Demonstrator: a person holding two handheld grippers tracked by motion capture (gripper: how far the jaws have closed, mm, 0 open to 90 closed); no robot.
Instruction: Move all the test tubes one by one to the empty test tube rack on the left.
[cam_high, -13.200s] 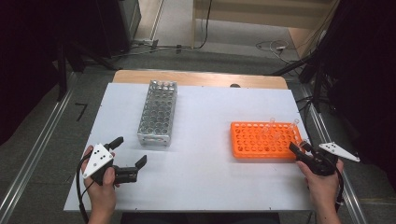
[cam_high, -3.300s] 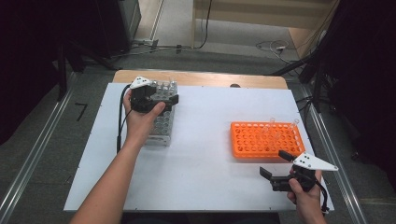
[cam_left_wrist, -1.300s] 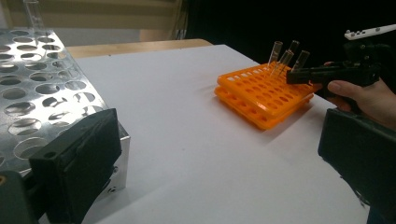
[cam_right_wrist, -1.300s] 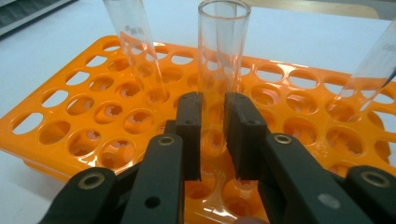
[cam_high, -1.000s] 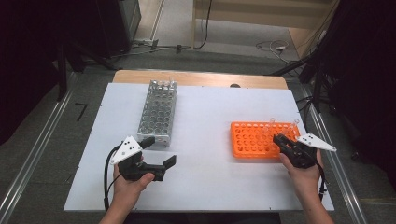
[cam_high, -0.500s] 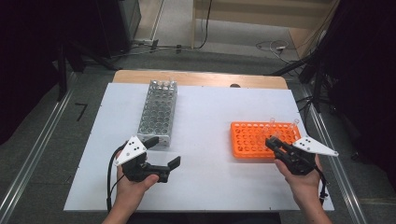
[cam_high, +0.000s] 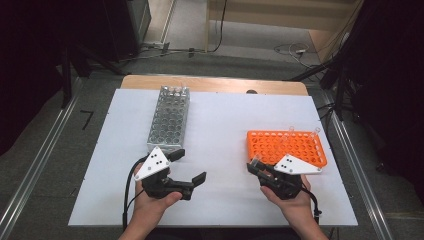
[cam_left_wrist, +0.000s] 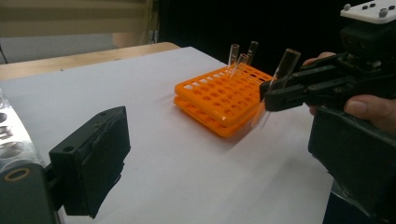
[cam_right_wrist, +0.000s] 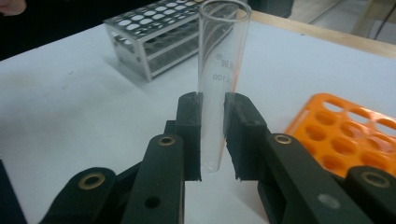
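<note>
While the right gripper (cam_right_wrist: 212, 140) pinches a glass tube (cam_right_wrist: 219, 79) clear of the orange rack (cam_high: 287, 147), the left gripper (cam_high: 187, 167), its jaws just easing inward, holds nothing. Tubes already stand in the metal rack (cam_high: 169, 120); two or three wait in the orange one.

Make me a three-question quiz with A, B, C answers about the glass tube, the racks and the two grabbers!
1. Where is the metal rack?
A. Far left part of the table
B. On top of the orange rack
C. On the floor

2. What colour is the rack beside the right gripper?
A. Blue
B. Orange
C. Green

3. What is the right gripper doing?
A. Resting open
B. Pushing the metal rack
C. Clamping a clear tube

Answers: 1 A, the high view shows it at far left. 2 B, it is bright orange. 3 C, both pads press the tube's sides.
</note>
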